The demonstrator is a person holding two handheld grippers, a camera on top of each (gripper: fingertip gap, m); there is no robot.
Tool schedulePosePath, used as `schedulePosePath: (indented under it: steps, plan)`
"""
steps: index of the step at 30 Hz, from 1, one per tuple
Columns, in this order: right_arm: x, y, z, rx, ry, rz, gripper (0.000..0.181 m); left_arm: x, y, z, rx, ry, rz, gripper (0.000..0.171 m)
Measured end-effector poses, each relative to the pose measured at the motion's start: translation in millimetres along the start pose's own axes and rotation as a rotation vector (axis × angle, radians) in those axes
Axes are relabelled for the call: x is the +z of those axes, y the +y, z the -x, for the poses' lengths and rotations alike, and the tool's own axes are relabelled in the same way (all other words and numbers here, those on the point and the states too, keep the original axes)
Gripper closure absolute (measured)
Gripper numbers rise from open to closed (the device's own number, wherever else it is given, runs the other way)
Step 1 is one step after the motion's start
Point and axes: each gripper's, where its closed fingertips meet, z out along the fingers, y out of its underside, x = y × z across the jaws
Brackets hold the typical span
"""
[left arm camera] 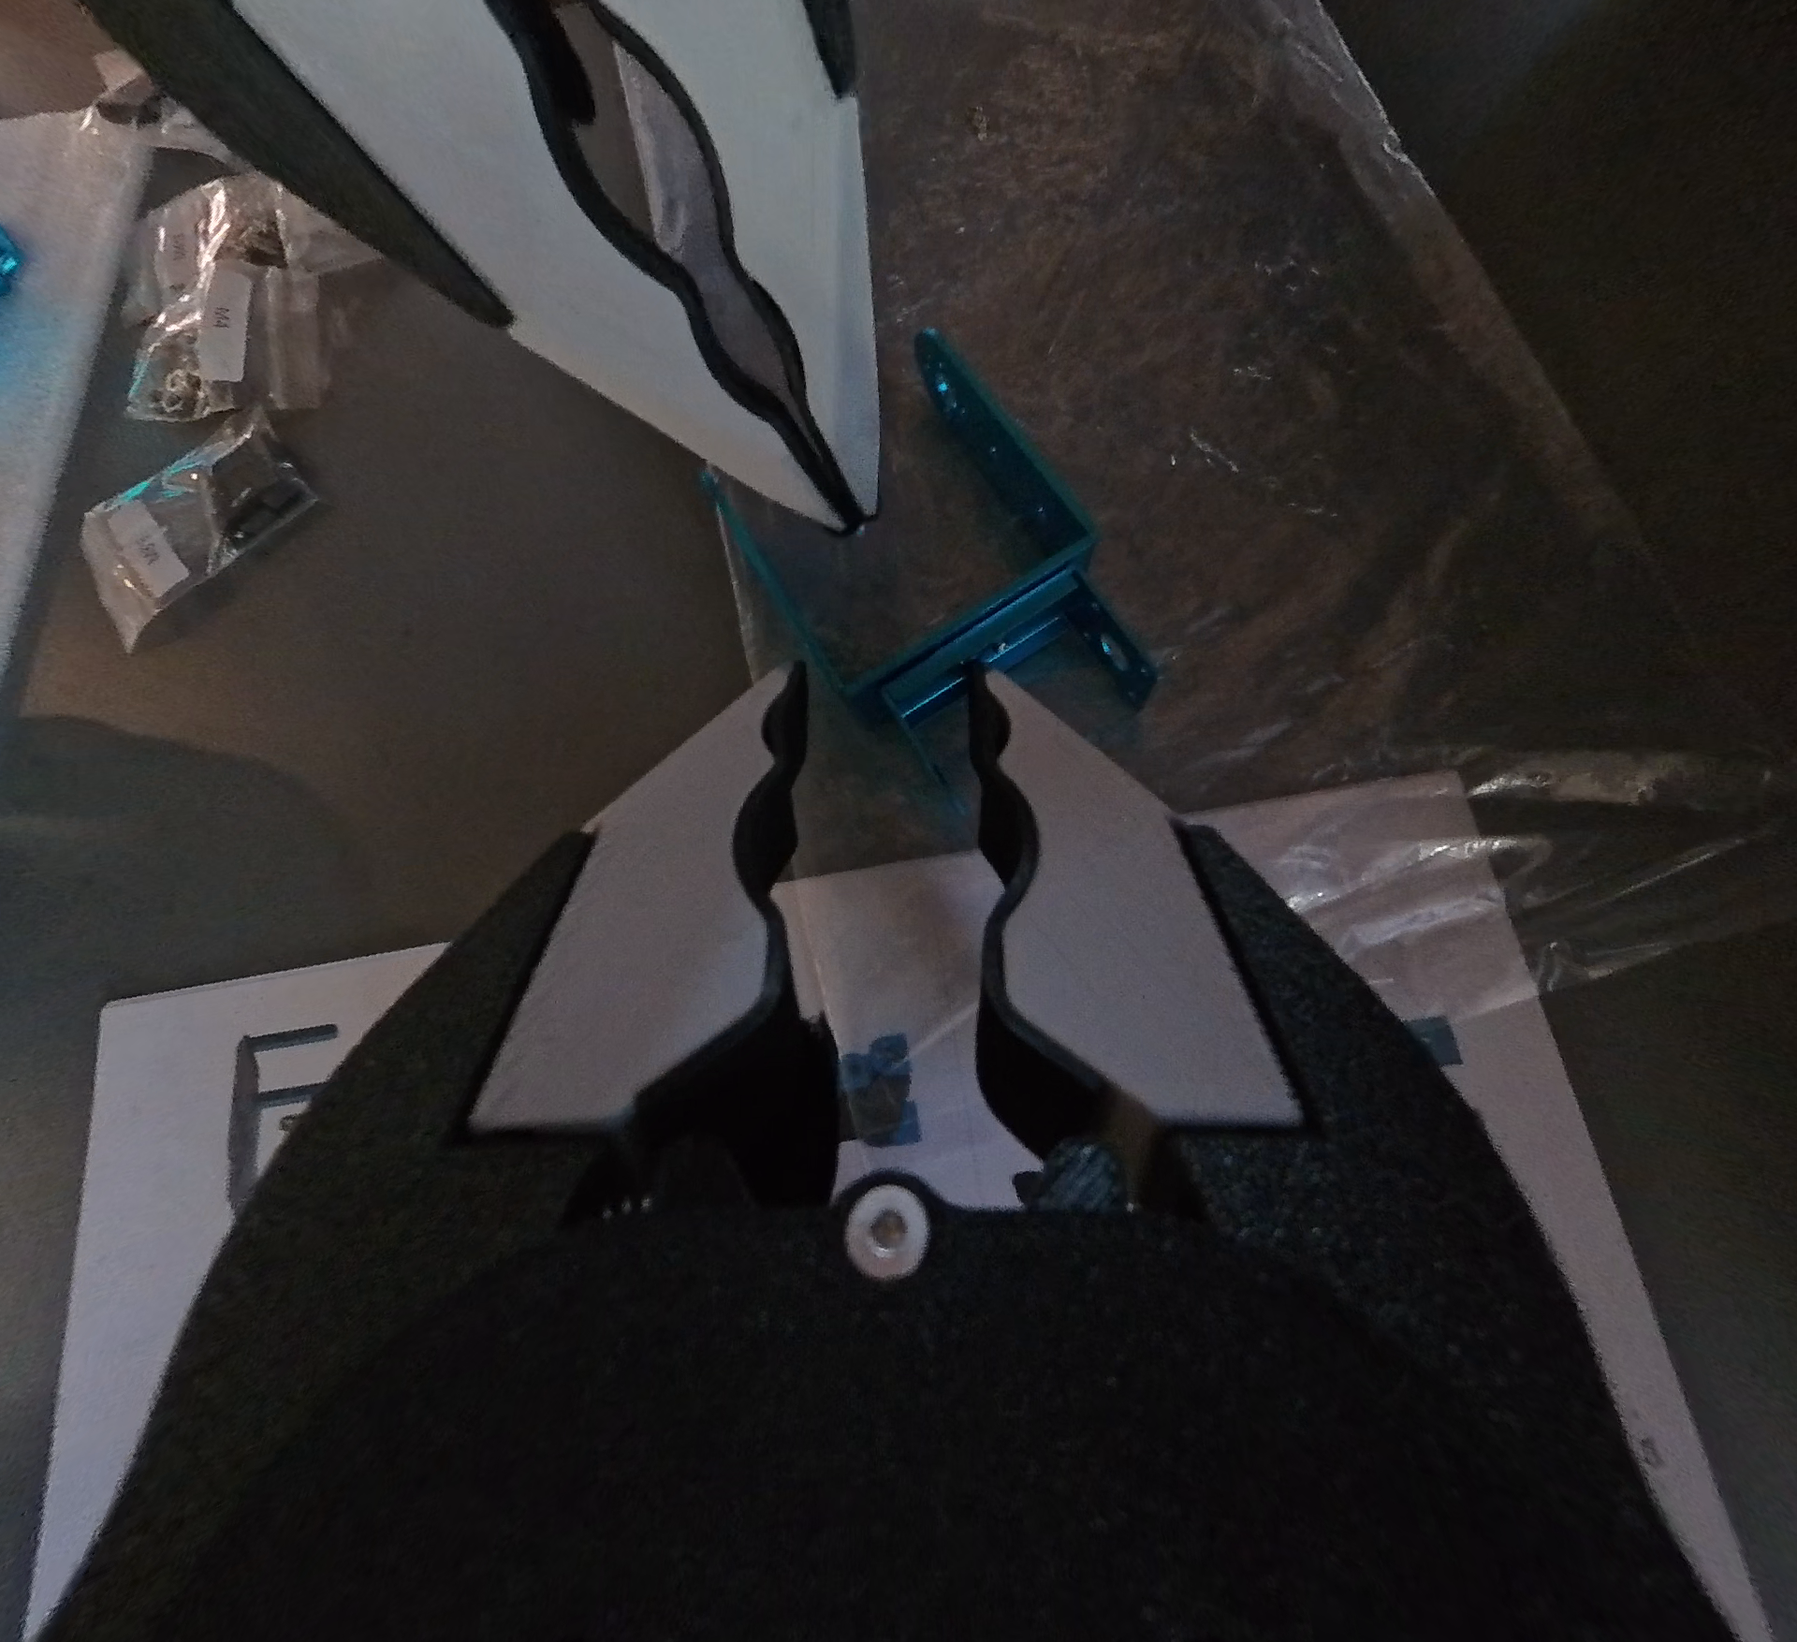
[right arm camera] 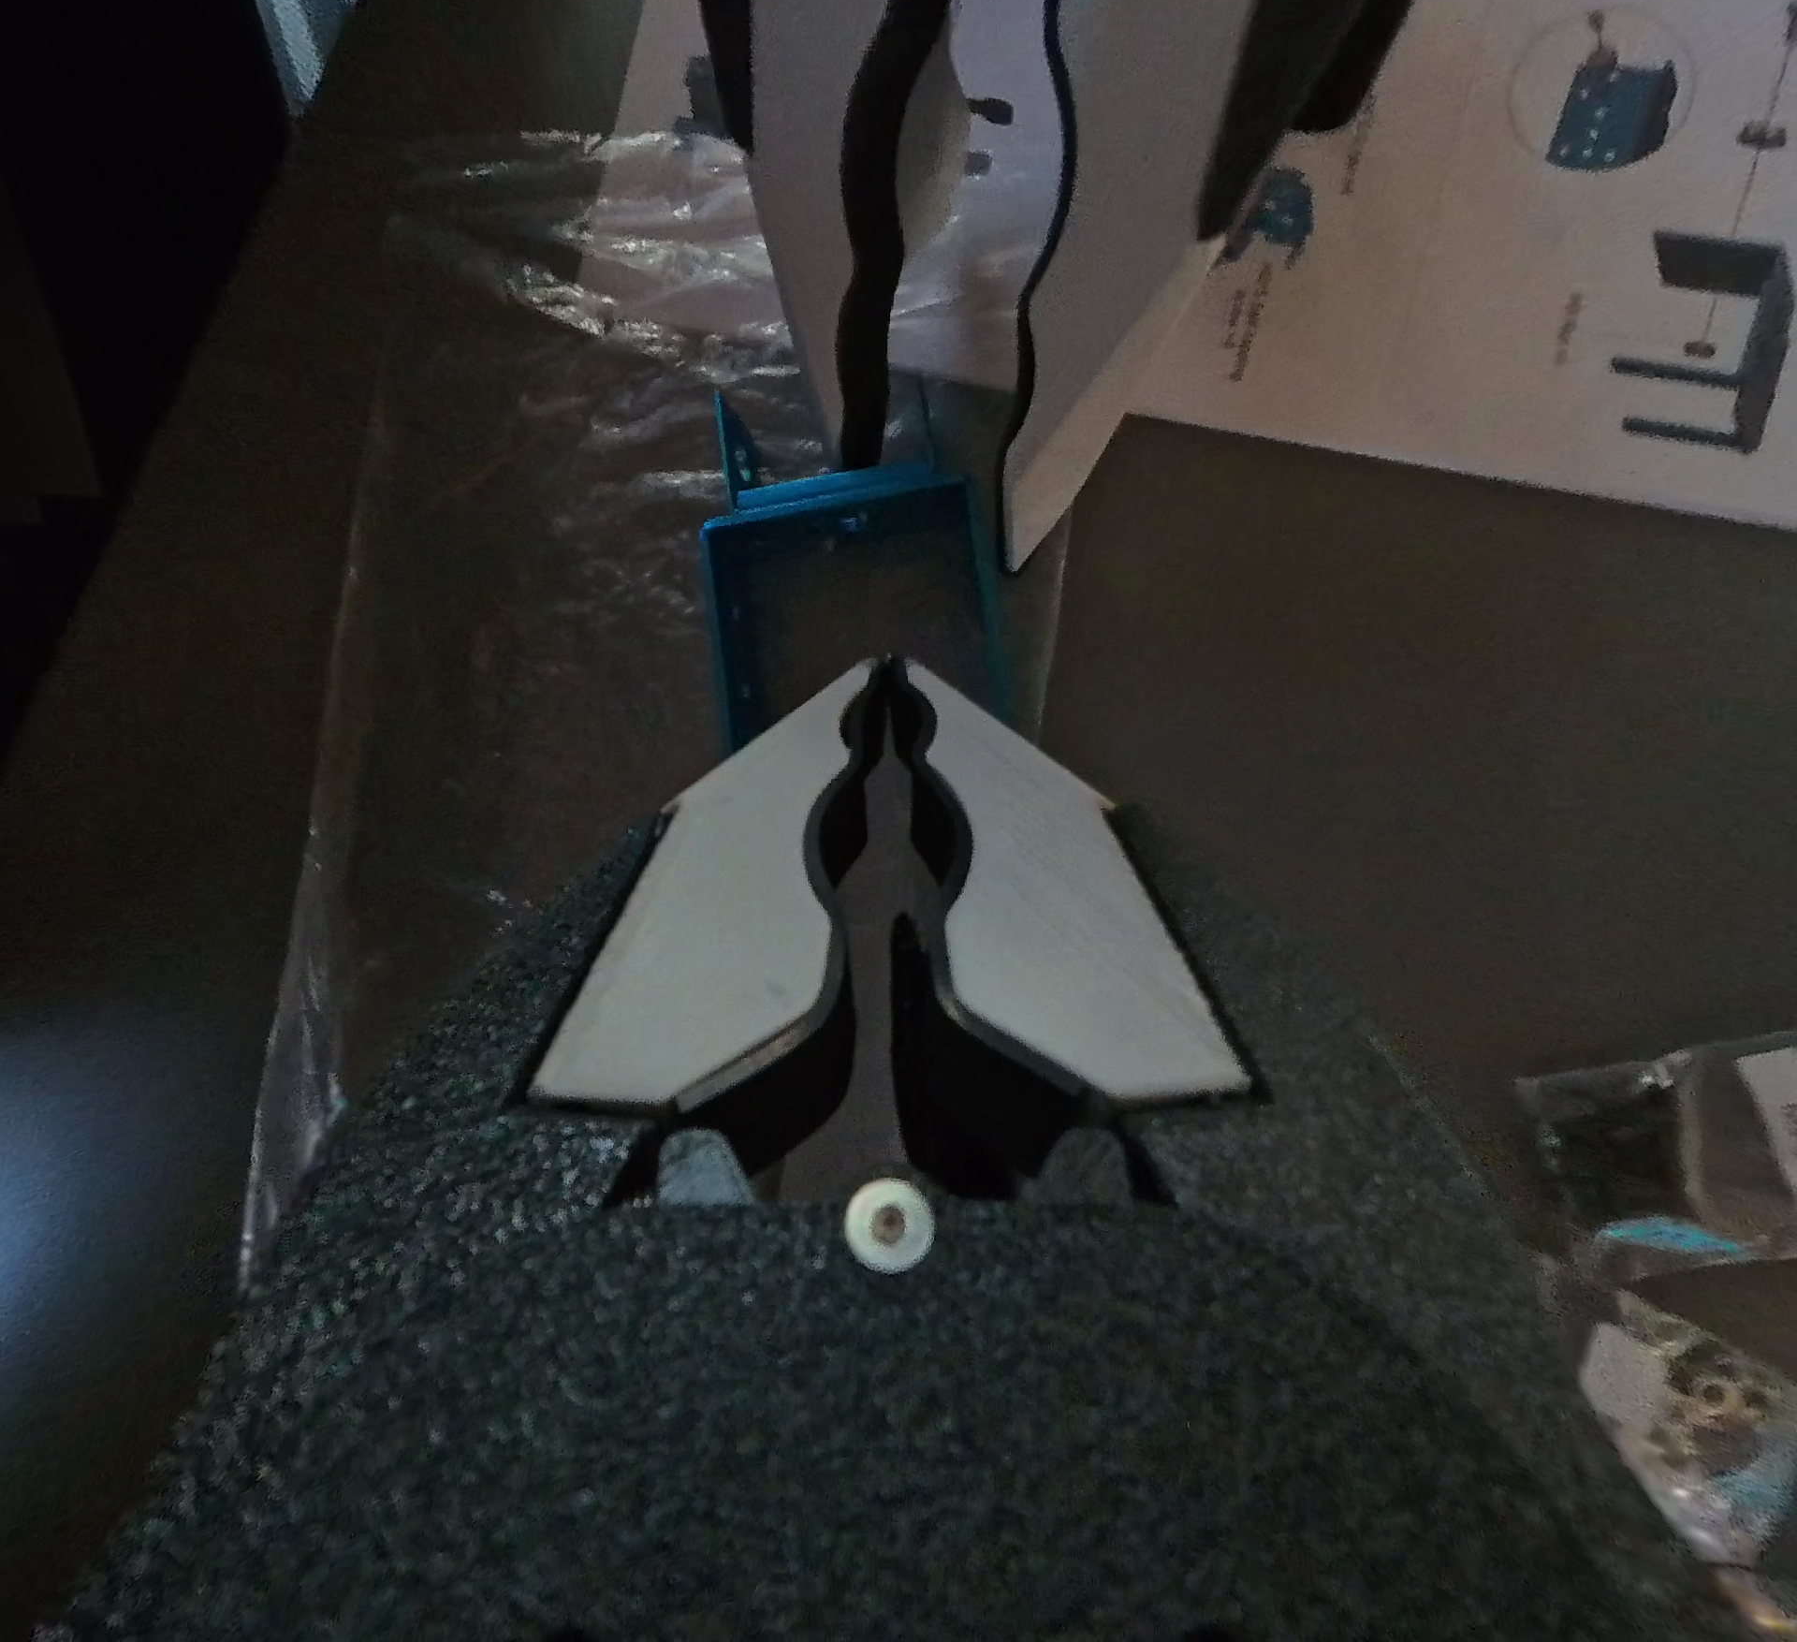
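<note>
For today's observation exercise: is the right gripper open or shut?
Shut. In the right wrist view the right gripper has its fingertips meeting, with no gap, just short of the blue metal bracket. Nothing visible between them.

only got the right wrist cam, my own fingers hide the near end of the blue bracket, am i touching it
Observer: From the left wrist view, the right gripper is shut, with its tip down beside the end of one arm of the blue bracket. I cannot tell whether it touches.
Operator: is the left one closed on it
Observer: No. The left gripper is open, with one fingertip outside the bracket's corner and the other at the crossbar.
Operator: anything odd at the crossbar end
Observer: A holed tab sticks out past the far corner, beyond the crossbar.
</note>
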Motion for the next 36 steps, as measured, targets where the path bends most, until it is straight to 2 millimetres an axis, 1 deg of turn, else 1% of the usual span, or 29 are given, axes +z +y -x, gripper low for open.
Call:
schedulePosePath:
  steps: [4, 7, 10, 11, 13, 15, 20, 25, 36]
  plan:
    - [-4, -12, 1, 0.151, -0.037, -0.151, 0.181, 0, 0, 1, 0.005, -0.004, 0.0, 0.141]
    - [-2, -5, -5, 0.214, 0.009, -0.157, 0.181, 0, 0, 1, 0.017, -0.015, 0.0, 0.143]
    - [-1, -12, 0, 0.273, 0.01, -0.233, 0.18, 0, 0, 1, 0.01, -0.007, -0.002, 0.144]
    - [0, -11, 0, 0.286, 0.021, -0.233, 0.18, 0, 0, 1, 0.005, -0.004, -0.005, 0.145]
    - [2, -9, -1, 0.292, 0.045, -0.235, 0.181, -1, -1, 1, 0.0, 0.002, -0.013, 0.145]
    - [2, -16, 2, 0.307, 0.024, -0.277, 0.181, -2, -1, 1, -0.006, 0.006, -0.021, 0.145]
    - [9, -22, 8, 0.304, 0.0, -0.28, 0.181, -5, -3, 2, -0.028, 0.017, -0.041, 0.145]
    - [10, -22, 2, 0.309, 0.039, -0.279, 0.181, -4, -2, 2, -0.024, 0.014, -0.032, 0.145]
    - [12, -25, 6, 0.299, 0.028, -0.283, 0.181, -3, -3, 3, -0.022, 0.007, -0.03, 0.148]
